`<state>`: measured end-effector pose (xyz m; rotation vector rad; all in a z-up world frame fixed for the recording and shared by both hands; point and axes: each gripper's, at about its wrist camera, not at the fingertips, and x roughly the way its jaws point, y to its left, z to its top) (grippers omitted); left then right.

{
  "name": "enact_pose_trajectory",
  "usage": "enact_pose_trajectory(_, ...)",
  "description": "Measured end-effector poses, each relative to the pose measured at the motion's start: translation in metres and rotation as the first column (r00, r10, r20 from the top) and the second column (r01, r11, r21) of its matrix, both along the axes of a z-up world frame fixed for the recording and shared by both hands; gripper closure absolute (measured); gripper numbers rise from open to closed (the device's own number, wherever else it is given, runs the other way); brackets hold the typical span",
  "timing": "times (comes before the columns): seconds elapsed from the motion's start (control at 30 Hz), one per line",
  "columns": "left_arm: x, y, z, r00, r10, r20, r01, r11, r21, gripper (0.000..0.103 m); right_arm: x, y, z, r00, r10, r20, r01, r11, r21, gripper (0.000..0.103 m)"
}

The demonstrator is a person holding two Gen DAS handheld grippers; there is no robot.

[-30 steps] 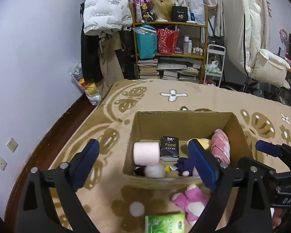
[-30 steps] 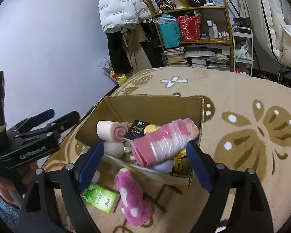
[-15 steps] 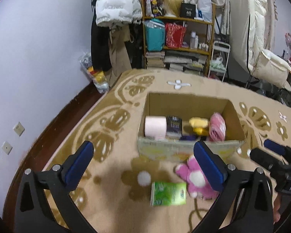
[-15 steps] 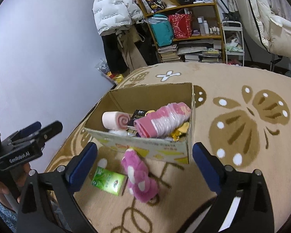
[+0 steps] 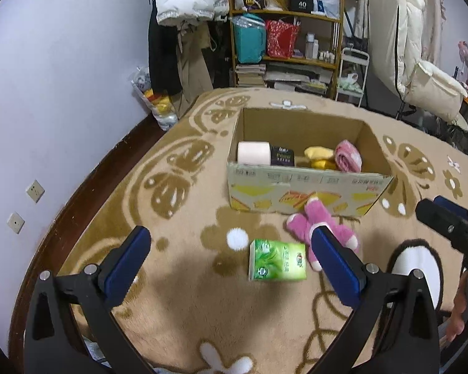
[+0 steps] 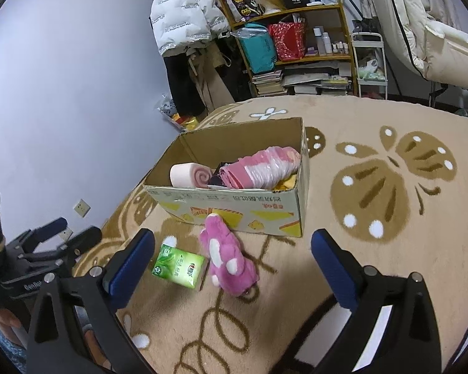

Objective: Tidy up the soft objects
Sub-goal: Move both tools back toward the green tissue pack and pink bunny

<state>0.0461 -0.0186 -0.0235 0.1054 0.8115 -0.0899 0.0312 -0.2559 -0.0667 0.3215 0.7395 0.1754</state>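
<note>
On the beige carpet with brown butterfly patterns [image 5: 177,249], an open cardboard box [image 5: 305,193] is sitting with a pale pink toilet roll [image 5: 253,152], a black tissue pack [image 5: 282,155], a yellow plush [image 5: 319,155] and a rolled pink towel [image 5: 348,159] lying inside. Just before its front wall, a pink plush toy [image 6: 229,258] and a green tissue pack [image 6: 179,266] are lying side by side. Both the left gripper [image 5: 231,265] and the right gripper [image 6: 232,255] are hovering spread wide, having just been opening, pinching nothing.

Patterned rug [image 5: 177,187] (beige, brown): cardboard box [image 5: 305,198], green tissue pack [image 5: 276,264], pink plush [image 5: 323,229].
</note>
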Motion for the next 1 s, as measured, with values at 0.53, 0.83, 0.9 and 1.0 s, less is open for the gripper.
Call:
enact_pose_trajectory(0.53,0.031,-0.021,-0.042,0.992,-0.024,-0.126,0.030,0.998,0.047,0.001,0.032,0.002,-0.036,0.996,-0.005,-0.088,0.011,0.998,0.060,0.000)
enact_pose_trajectory(0.83,0.046,-0.032,-0.063,0.980,-0.032,-0.194,0.046,0.997,0.069,0.001,0.056,0.001,-0.058,0.991,0.006,-0.137,0.006,0.996,0.091,0.000)
enact_pose_trajectory(0.9,0.049,-0.035,-0.067,0.977,-0.040,-0.209,0.054,0.996,0.064,0.001,0.060,0.002,-0.063,0.989,0.013,-0.149,0.001,0.996,0.095,0.000)
enact_pose_trajectory(1.0,0.051,-0.037,-0.075,0.971,-0.047,-0.233,0.063,0.996,0.063,0.001,0.067,0.005,-0.070,0.986,0.025,-0.167,-0.010,0.996,0.093,0.000)
